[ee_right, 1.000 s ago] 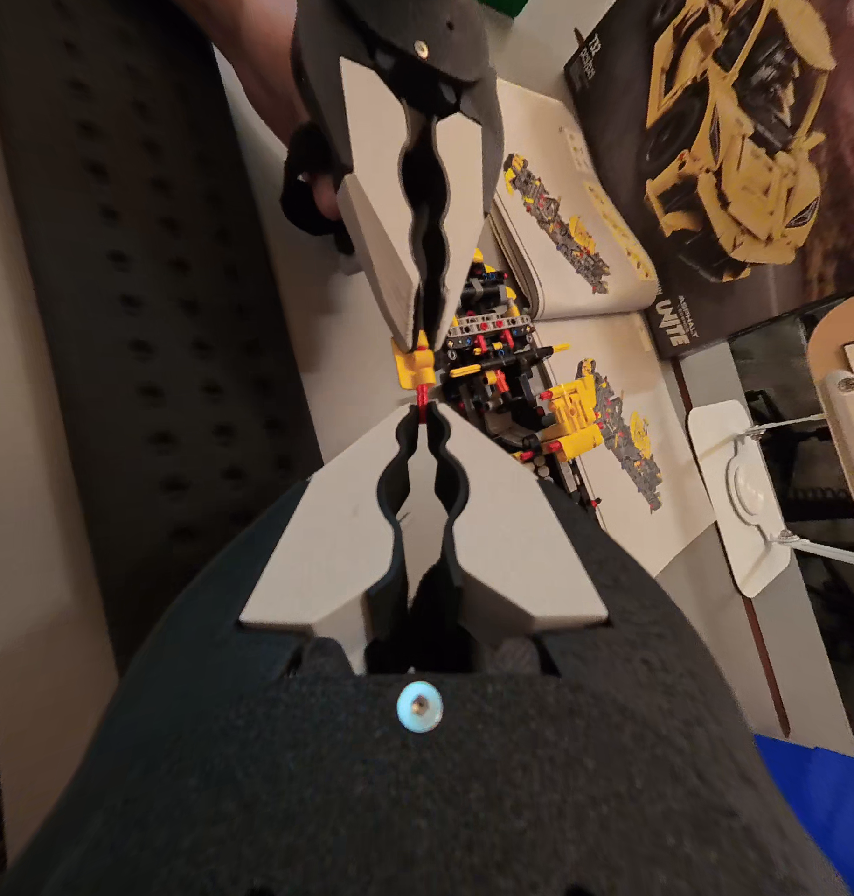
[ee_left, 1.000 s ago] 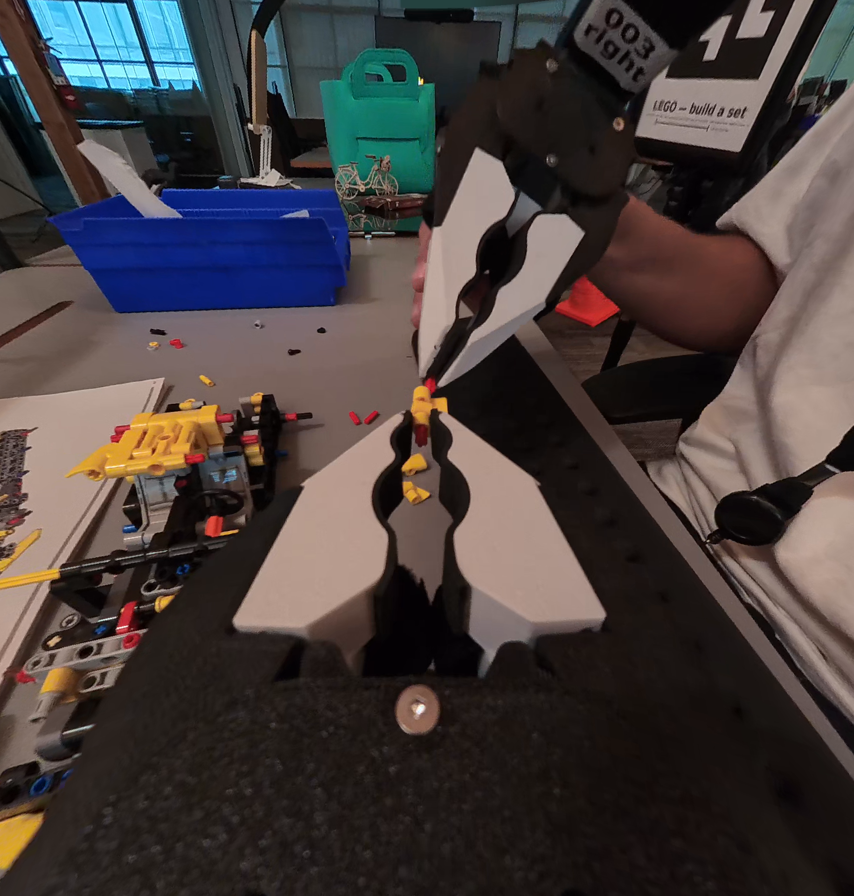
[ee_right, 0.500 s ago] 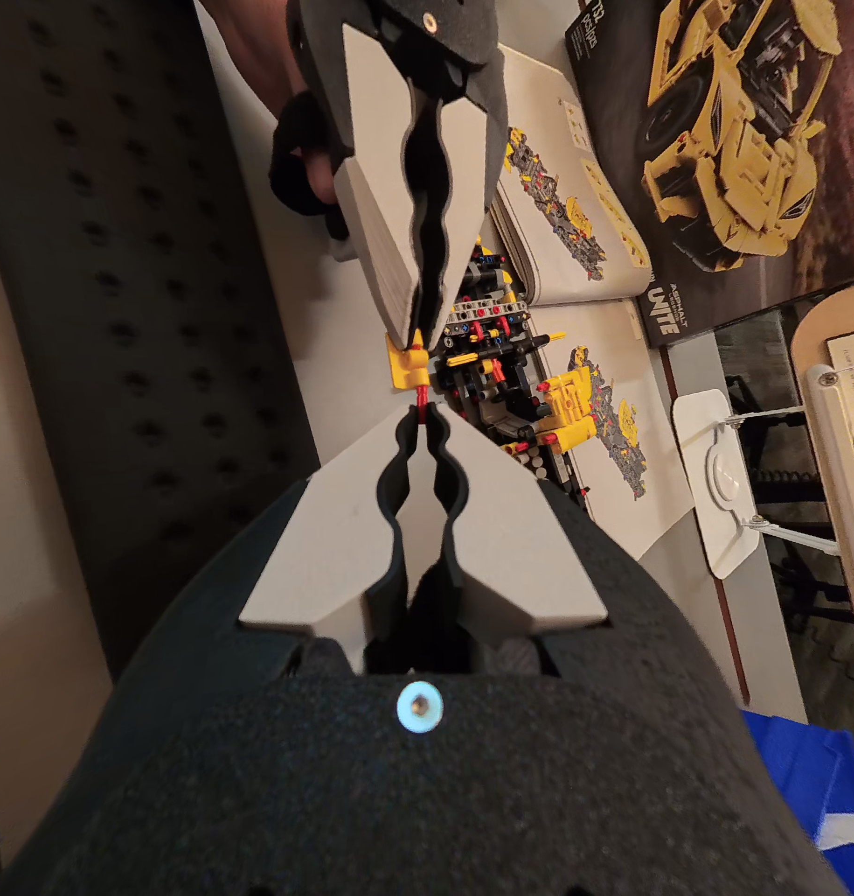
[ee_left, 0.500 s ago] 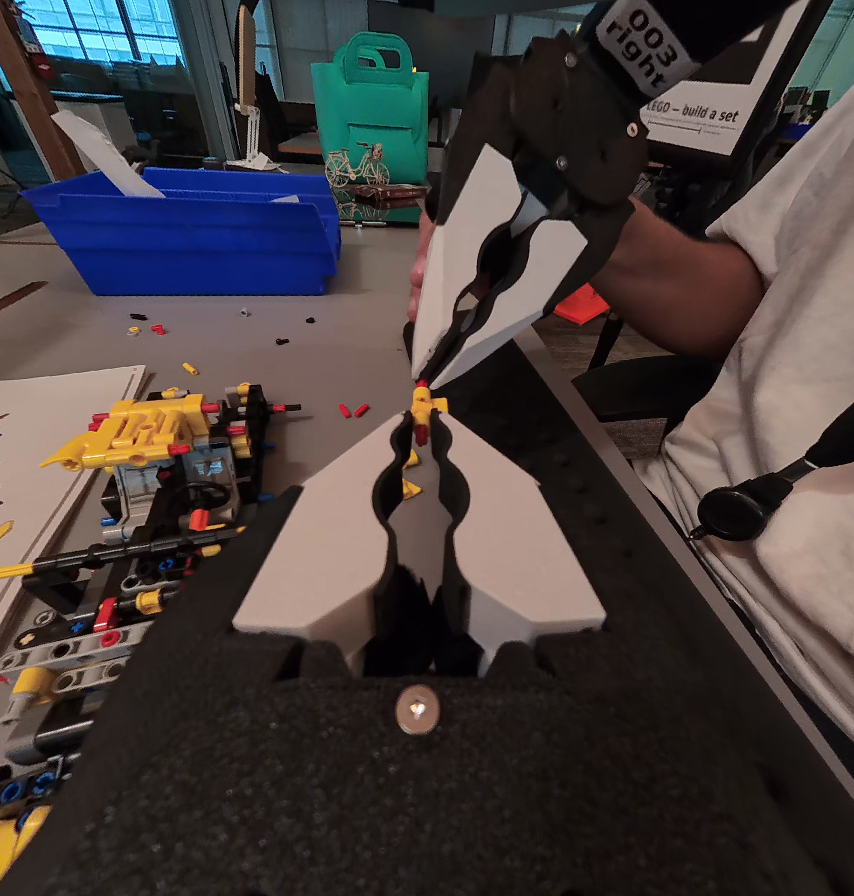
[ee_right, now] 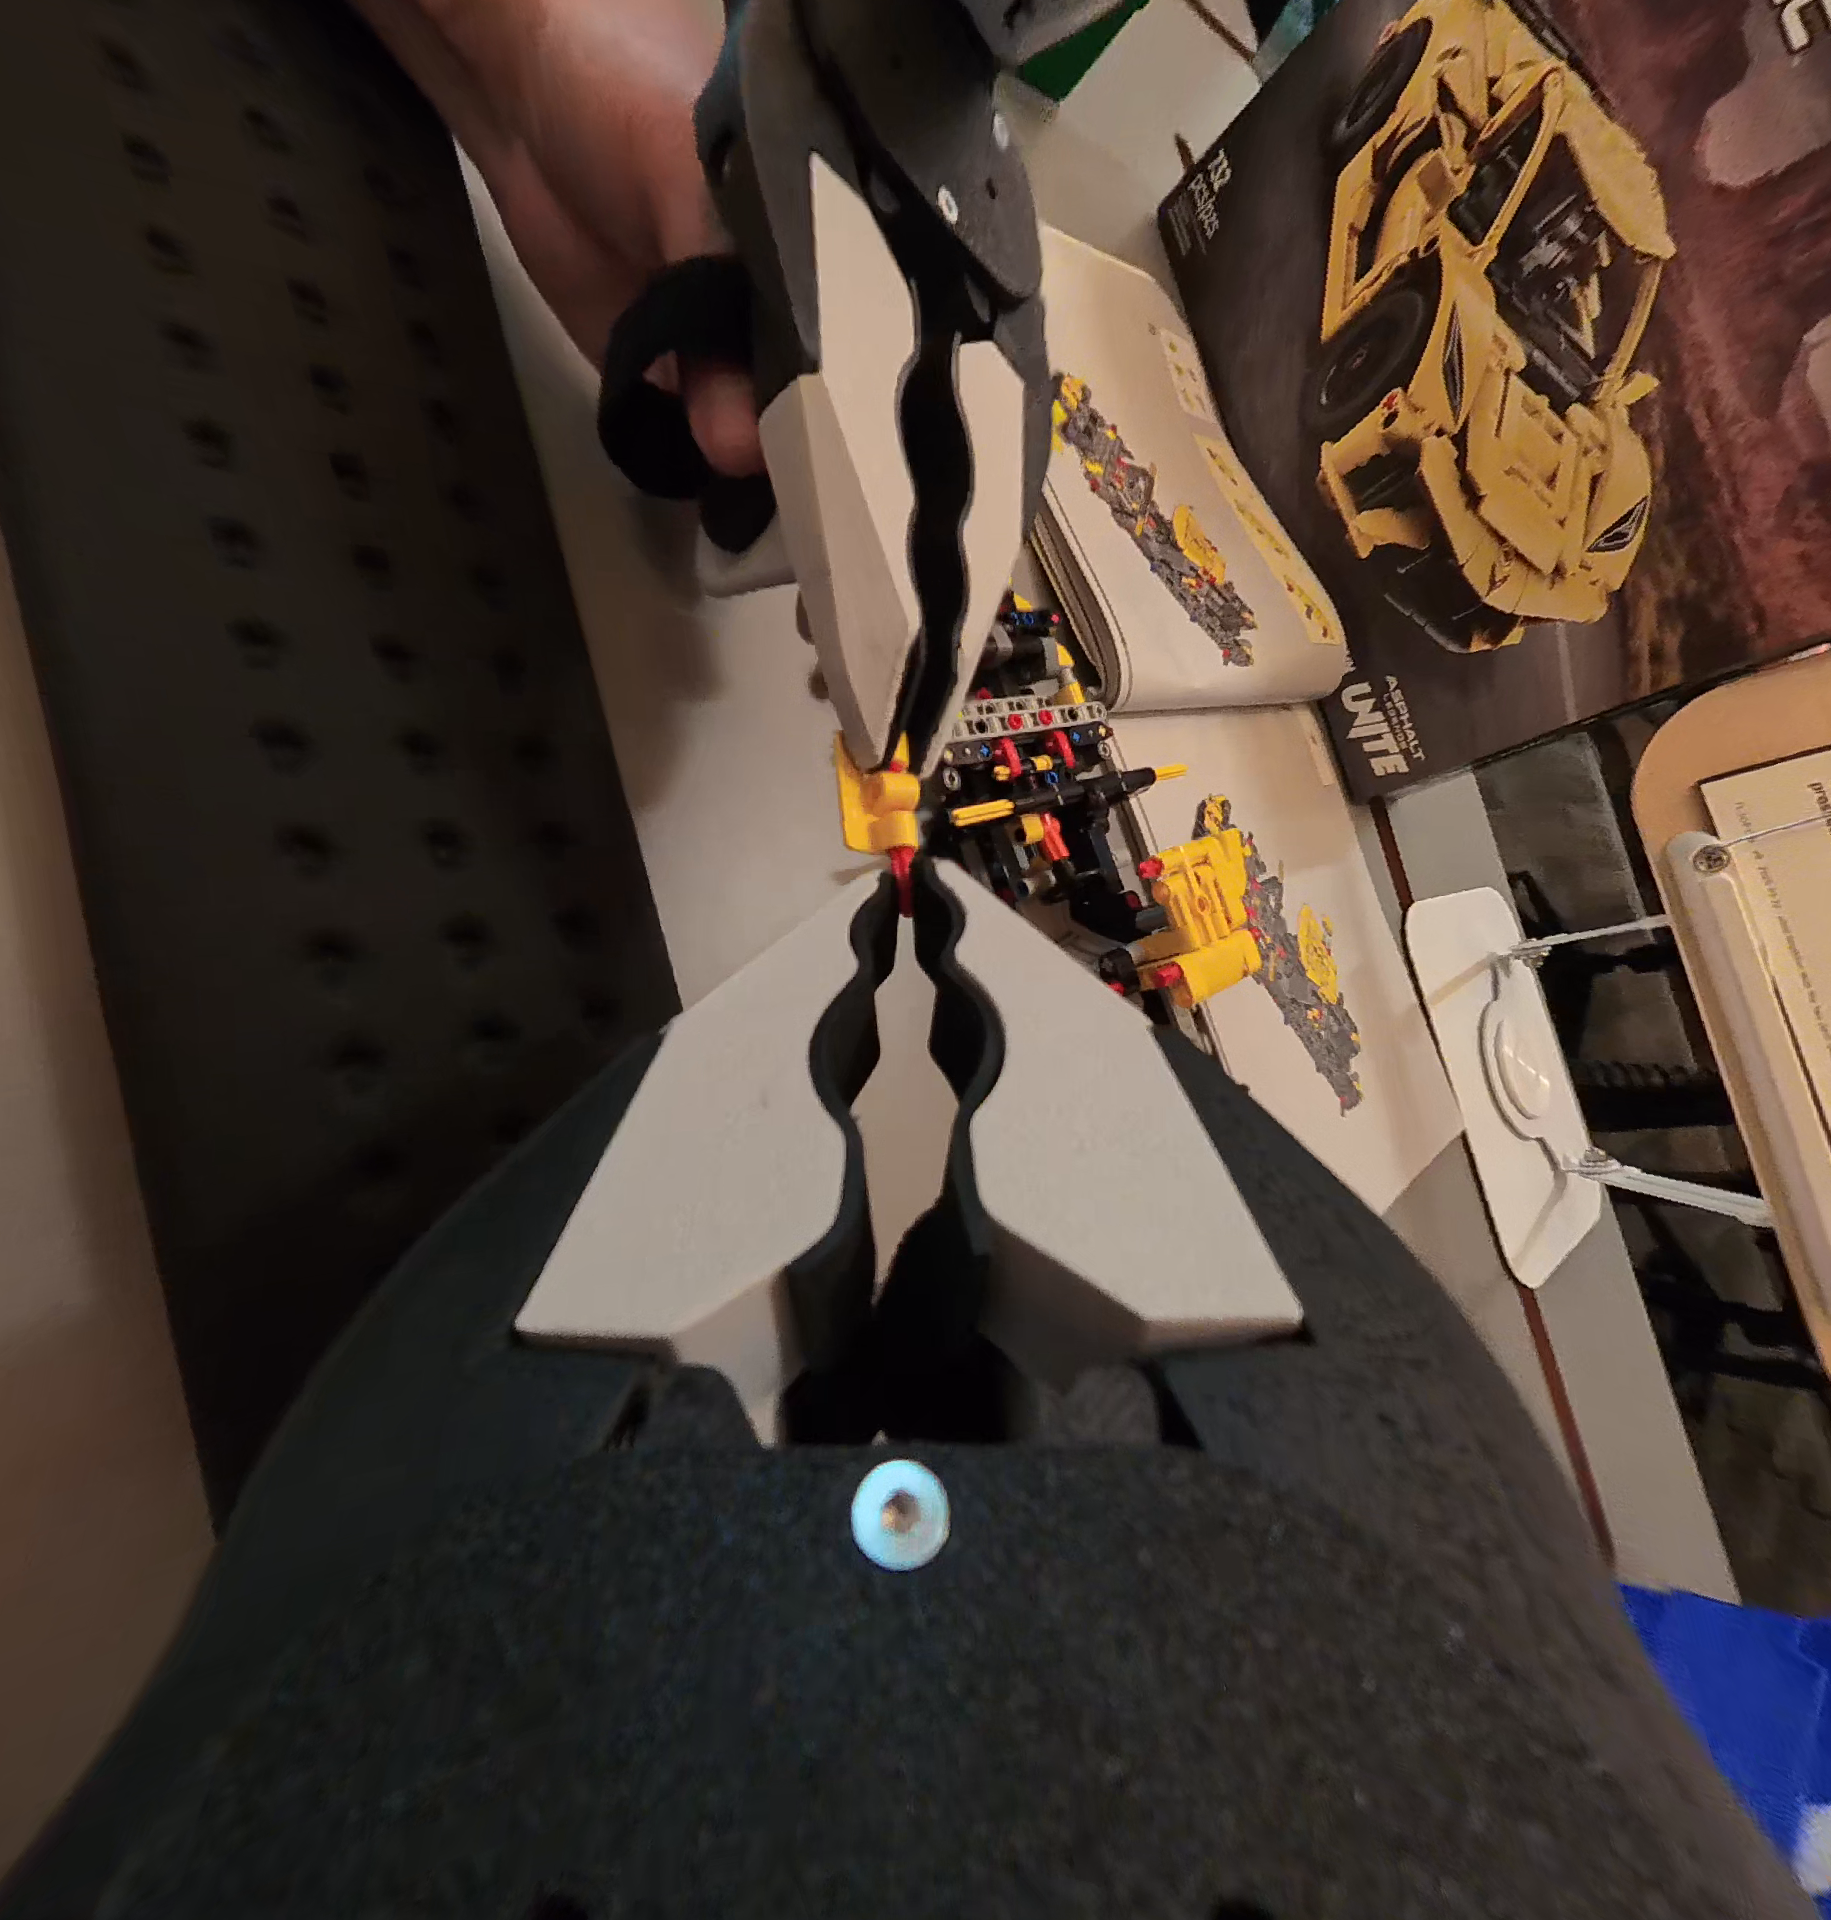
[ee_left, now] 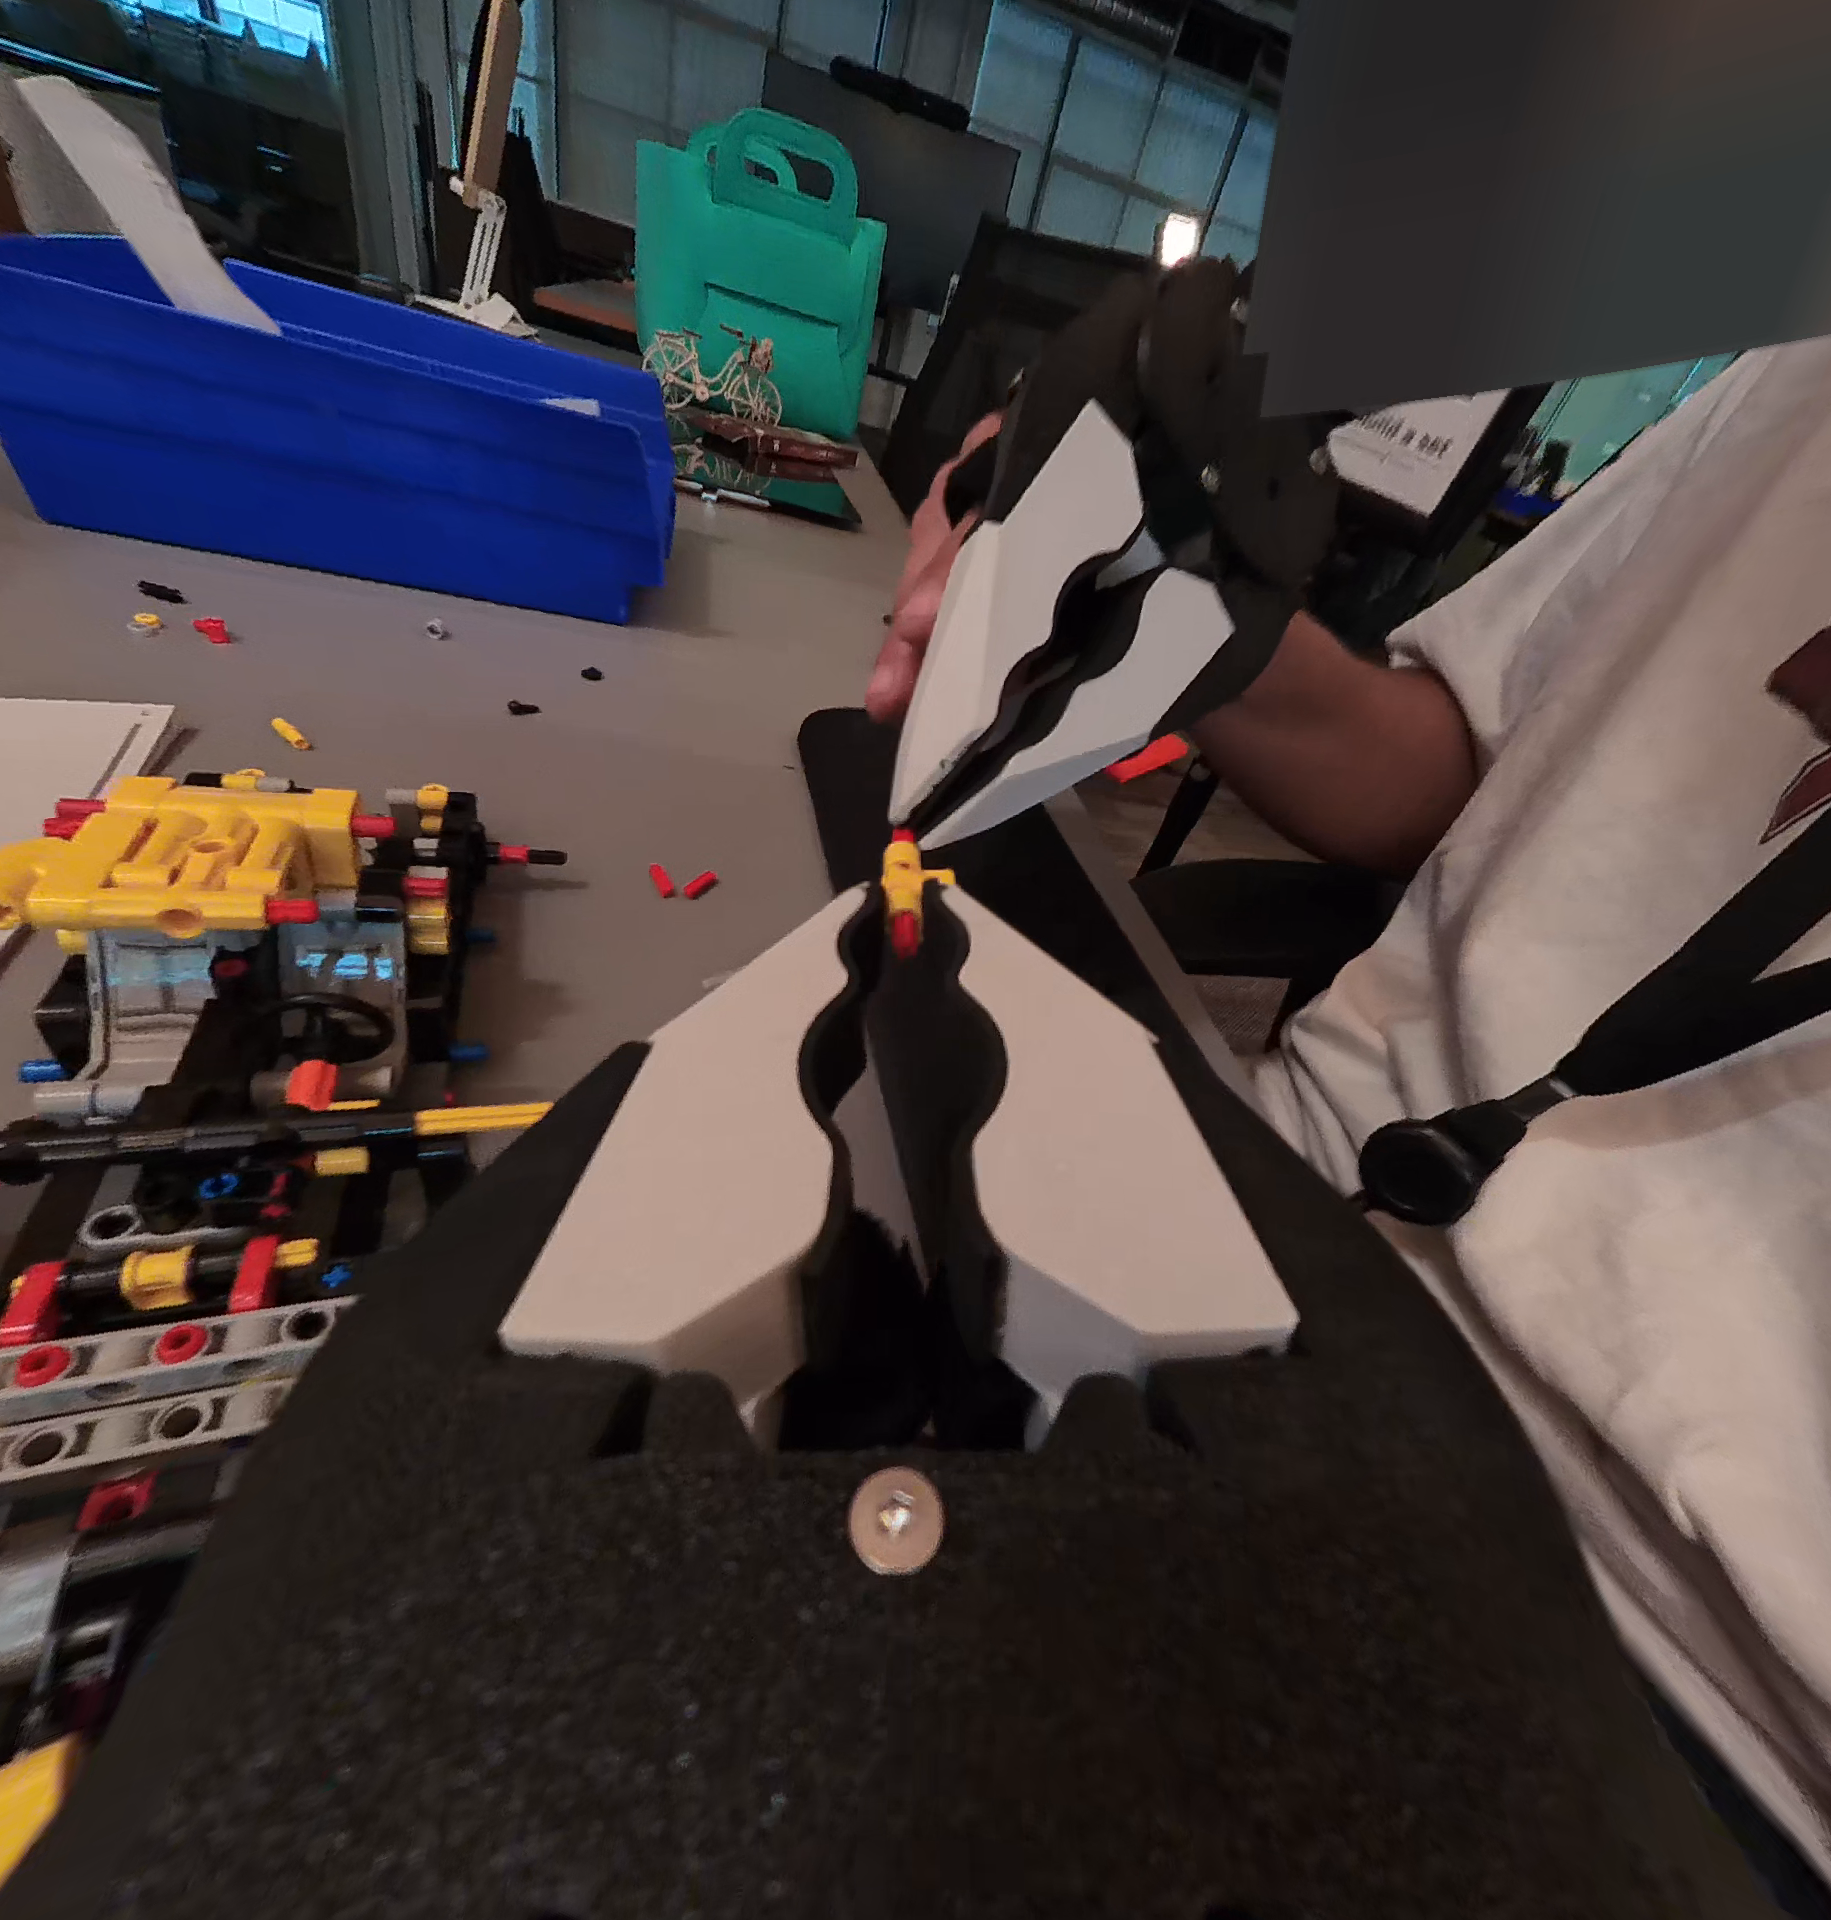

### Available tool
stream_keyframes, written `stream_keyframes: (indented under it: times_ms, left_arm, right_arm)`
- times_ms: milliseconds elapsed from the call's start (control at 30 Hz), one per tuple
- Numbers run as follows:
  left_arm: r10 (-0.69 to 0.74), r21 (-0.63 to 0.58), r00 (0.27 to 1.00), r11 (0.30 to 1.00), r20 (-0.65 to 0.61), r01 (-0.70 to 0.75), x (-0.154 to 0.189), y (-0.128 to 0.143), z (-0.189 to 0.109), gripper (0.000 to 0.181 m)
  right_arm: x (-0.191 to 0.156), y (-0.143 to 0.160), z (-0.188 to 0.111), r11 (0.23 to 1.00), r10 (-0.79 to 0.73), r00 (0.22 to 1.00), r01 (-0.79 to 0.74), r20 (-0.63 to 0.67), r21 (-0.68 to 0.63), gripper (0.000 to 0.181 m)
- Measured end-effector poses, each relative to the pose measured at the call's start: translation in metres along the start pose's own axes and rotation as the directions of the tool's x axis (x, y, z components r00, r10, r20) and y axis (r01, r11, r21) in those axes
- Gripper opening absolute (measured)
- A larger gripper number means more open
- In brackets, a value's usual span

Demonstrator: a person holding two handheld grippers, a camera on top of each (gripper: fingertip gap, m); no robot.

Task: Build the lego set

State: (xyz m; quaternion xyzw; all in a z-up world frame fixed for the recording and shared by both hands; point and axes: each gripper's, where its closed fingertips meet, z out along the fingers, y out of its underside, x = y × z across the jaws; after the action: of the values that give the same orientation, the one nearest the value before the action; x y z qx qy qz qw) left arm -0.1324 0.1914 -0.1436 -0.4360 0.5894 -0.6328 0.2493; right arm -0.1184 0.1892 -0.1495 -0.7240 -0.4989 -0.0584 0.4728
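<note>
The left tool is pinching a small yellow connector at its very tips, with a red pin running through the piece and showing between the jaws. Meeting it tip to tip from the far side, the right tool is pressed together on the other end of that same red pin. From the right wrist view the pairing is the same: the right tool nips the red pin, and just past its tips the yellow connector sits clamped in the left tool, which comes down from above. Both pieces are held up in the air over the near edge of the tabletop, above a black foam mat. Off to the left of the left tool, the partly built lego model rests on the tabletop, yellow on top over a black and grey frame. Beyond it sit loose small pieces and a blue bin. In the right wrist view, an open instruction booklet and the set's box lie past the model.
</note>
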Motion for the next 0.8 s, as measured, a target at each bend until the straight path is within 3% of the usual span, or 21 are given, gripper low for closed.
stream_keyframes:
  times_ms: [200, 800]
  left_arm:
    - [-0.085, 0.078, 0.993, 0.993, -0.085, 0.091, 0.006, -0.013, -0.005, 0.007]
    - [-0.147, -0.038, 0.977, 0.989, -0.158, 0.142, 0.011, 0.005, -0.005, 0.006]
  right_arm:
    - [0.006, -0.015, -0.009, 0.939, 0.228, 0.970, -0.241, 0.080, 0.246, 0.003]
    - [-0.015, -0.011, 0.003, 0.970, 0.163, 0.982, -0.177, 0.096, 0.167, 0.003]
